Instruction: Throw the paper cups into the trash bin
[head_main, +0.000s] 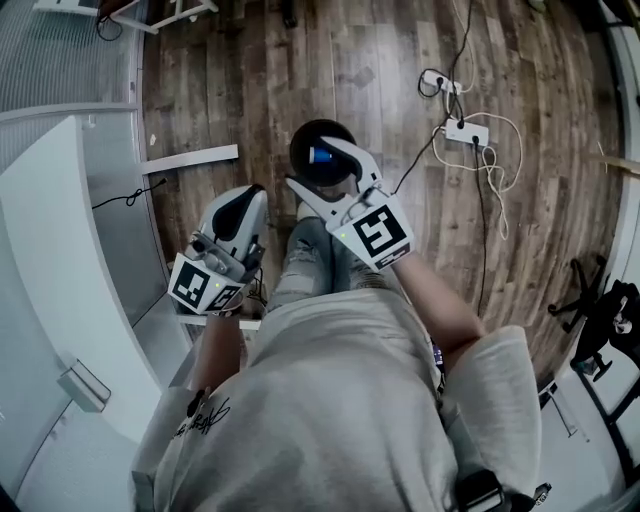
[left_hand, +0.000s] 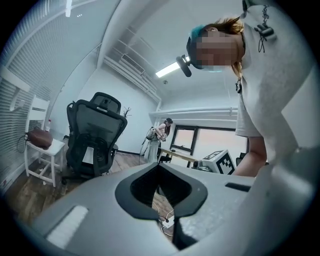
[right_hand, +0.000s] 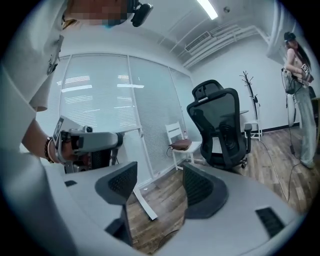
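Observation:
A round black trash bin (head_main: 318, 148) stands on the wood floor in front of the person's knees, with something blue showing inside it. In the head view my right gripper (head_main: 322, 172) hangs just over the bin. It is open, and the right gripper view shows nothing between its black pads (right_hand: 200, 190). My left gripper (head_main: 254, 193) is lower left of the bin, beside the person's leg. Its pads (left_hand: 136, 192) meet at the tips with nothing held. No paper cup is visible in any view.
A white desk (head_main: 60, 250) fills the left side and a white plank (head_main: 190, 158) lies on the floor. A power strip with cables (head_main: 465, 130) sits at upper right. A black office chair (right_hand: 222, 130), a white chair (right_hand: 180, 142) and another person (right_hand: 297, 100) stand farther off.

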